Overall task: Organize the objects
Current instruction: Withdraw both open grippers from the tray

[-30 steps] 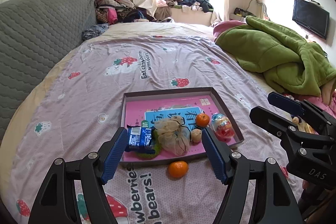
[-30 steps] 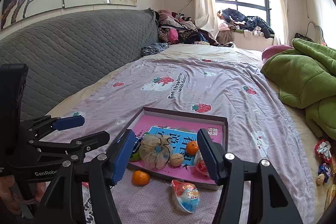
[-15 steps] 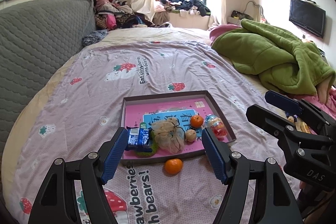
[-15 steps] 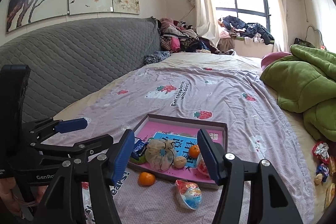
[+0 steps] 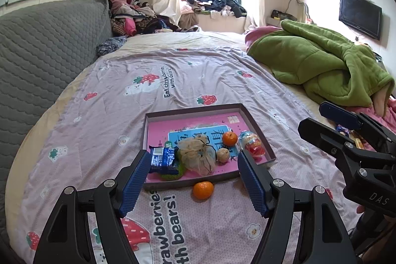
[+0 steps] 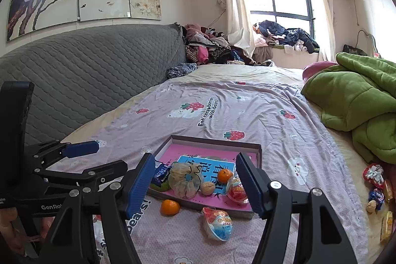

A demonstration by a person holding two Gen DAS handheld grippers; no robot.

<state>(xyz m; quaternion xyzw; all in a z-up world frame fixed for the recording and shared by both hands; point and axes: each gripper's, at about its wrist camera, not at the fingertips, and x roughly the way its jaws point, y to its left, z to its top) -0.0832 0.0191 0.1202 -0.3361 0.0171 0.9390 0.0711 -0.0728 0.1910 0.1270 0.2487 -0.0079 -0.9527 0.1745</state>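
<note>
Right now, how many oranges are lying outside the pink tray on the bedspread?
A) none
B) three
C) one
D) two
C: one orange sits on the bedspread just in front of the pink tray's near rim, and the other orange is inside the tray beside the mesh bag; the right wrist view shows the same split.
</note>
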